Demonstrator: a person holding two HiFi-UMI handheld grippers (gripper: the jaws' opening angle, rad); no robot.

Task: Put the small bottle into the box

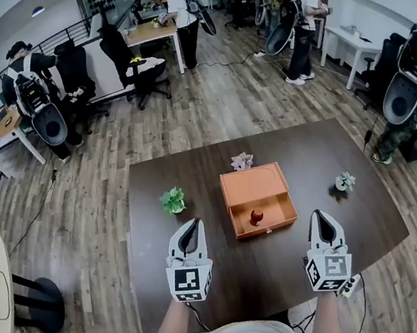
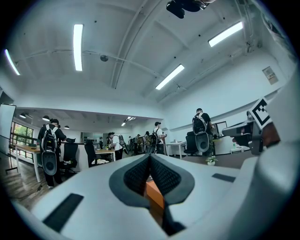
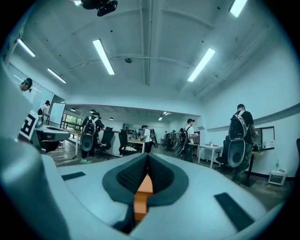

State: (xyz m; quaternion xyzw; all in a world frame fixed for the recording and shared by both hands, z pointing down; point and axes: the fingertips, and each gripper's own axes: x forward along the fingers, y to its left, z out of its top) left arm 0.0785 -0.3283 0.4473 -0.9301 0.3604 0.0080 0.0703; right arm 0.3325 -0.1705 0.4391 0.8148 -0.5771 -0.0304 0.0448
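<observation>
**A:** Head view?
**B:** The orange box point(image 1: 254, 184) is mid-frame on a dark table point(image 1: 212, 287). The small bottle point(image 1: 256, 216), reddish, sits in the box's open lower compartment. I can't tell whether it's upright or lying down. A green plant point(image 1: 173, 200) is left of the box, a pink plant point(image 1: 242, 161) is just above it, and a pale plant point(image 1: 345, 181) is to the right.
**A:** Grippers there?
**B:** The left gripper point(image 1: 194, 227) is at the box's lower left and the right gripper point(image 1: 320, 218) at its lower right. Both are clear of the box, tips toward frame top.
**A:** Left gripper view?
**B:** The left gripper point(image 2: 150, 164) has its jaws pressed together with nothing between the pads. Beyond them there are office desks and people with backpacks. At the right edge I can see the table's edge and a small plant point(image 2: 211, 160).
**A:** Right gripper view?
**B:** Same story. The right gripper point(image 3: 148, 161) has its jaws fully closed and is carrying nothing. There are ceiling lights in the upper frame and people and chairs across the middle. The box and bottle aren't in either gripper view.
</observation>
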